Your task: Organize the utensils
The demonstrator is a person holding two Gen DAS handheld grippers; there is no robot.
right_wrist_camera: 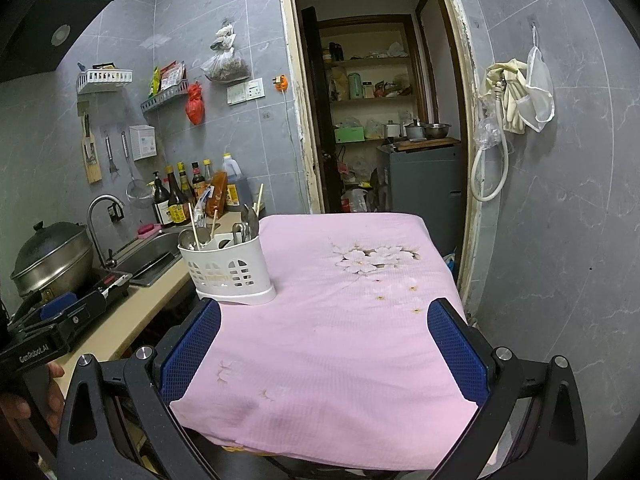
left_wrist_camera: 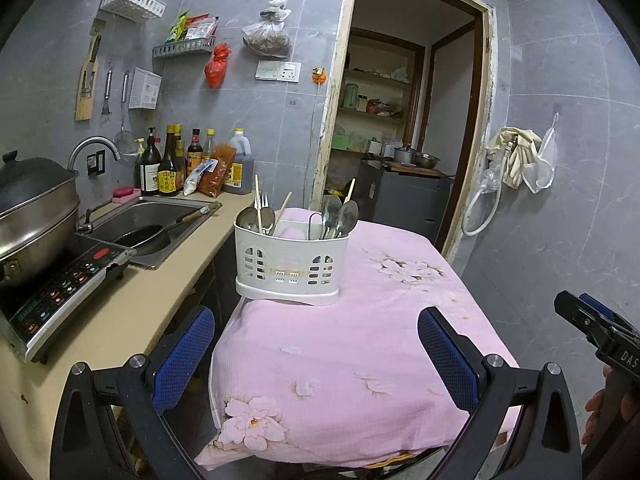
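Legible markings are few. In the right wrist view, the left gripper at the lower left edge carries white lettering on its black body reading "GenRobot.AI". In the left wrist view, the right gripper at the right edge shows white letters "DAS" on its black body, cut off by the frame edge. Labels on the sauce bottles by the sink bear print too small to read. Markings on the induction cooker panel are likewise illegible.
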